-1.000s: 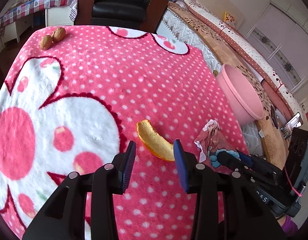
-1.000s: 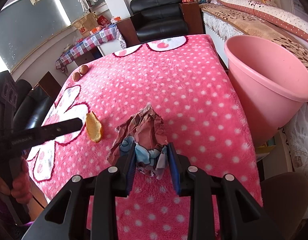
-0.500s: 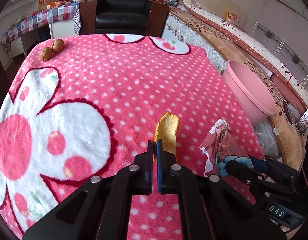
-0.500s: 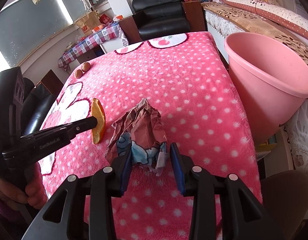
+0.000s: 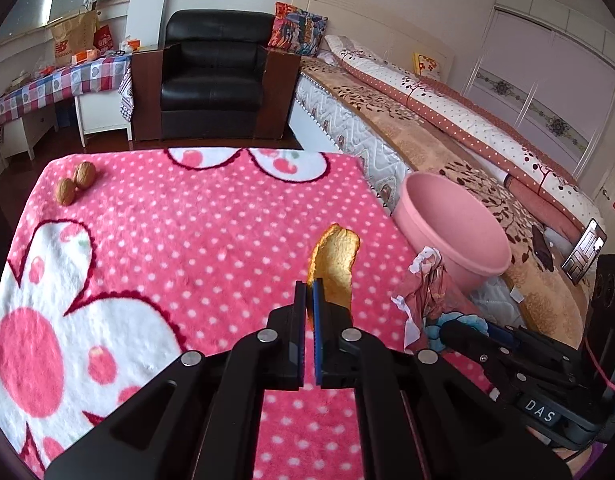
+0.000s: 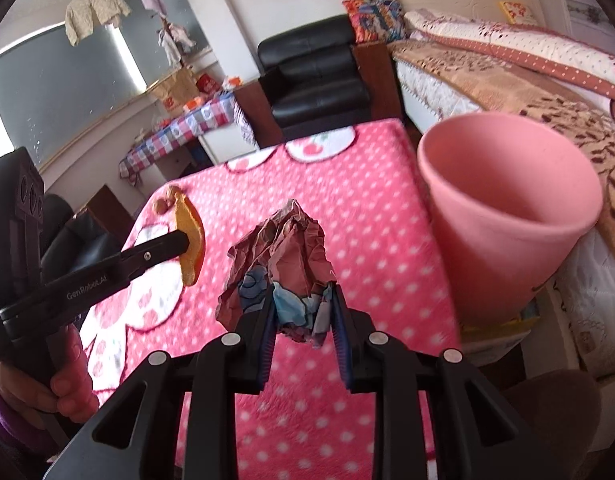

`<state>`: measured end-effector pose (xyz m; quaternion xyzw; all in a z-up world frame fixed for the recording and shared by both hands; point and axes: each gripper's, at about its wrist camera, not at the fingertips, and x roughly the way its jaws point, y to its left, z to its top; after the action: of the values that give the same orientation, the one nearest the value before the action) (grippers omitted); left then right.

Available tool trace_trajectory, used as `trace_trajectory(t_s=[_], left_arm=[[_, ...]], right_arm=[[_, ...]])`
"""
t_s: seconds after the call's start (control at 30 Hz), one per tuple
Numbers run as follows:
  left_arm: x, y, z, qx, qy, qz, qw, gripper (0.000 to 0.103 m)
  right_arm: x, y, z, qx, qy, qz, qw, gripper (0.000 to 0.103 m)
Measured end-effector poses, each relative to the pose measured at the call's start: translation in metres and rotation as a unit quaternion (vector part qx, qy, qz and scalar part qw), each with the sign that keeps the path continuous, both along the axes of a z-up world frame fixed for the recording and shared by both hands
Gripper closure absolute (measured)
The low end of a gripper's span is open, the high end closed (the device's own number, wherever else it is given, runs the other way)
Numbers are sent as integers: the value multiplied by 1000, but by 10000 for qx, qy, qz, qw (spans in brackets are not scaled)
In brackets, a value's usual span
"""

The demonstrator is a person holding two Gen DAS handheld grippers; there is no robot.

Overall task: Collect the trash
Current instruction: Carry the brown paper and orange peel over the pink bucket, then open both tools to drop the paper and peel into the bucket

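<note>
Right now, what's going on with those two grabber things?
Left gripper shut on orange peel. Right gripper shut on crumpled wrapper. Pink bin right, path open.

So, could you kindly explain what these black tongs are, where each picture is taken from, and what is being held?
There is no robot here: a person holds a hand-held two-finger gripper in each hand, and each has a fisheye camera looking along its fingers. One picture is from each gripper.

The left gripper is shut on an orange peel. The right gripper pinches a crumpled wrapper.

Below is a pink dotted blanket with two walnuts at its far corner. A pink bin stands beside it, probably for the trash.
</note>
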<state>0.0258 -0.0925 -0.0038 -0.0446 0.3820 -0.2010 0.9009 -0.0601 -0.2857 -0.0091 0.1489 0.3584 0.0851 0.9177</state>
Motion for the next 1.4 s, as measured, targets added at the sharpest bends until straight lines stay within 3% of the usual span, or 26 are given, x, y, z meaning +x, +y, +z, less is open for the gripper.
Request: trace_trajectory(t_s=[0.3,0.47,0.9,1.33,1.4], left_arm=[[17,-71,27,-155,-365,-697,9968,101],[29,-111,33,-256,-466,-1009,9935,101],[63,-188,6,-101,-341,-1362,9900,101],[79,-220,-21,271,-297,-1299,9907,101],[79,-222,-21,311,-343,-1288,9906,100]], right_arm=[[11,-64,33,-266,-465,-936,9942,78],[16,-100,37,-401,-514,-1353,9887,77],[46,-154,9,-459,-309,-1737,9832,77],[71,-169,-17,-601,-20,-1826,9813,75],[73,-167,-17,-690,-13,-1845,9804,70]])
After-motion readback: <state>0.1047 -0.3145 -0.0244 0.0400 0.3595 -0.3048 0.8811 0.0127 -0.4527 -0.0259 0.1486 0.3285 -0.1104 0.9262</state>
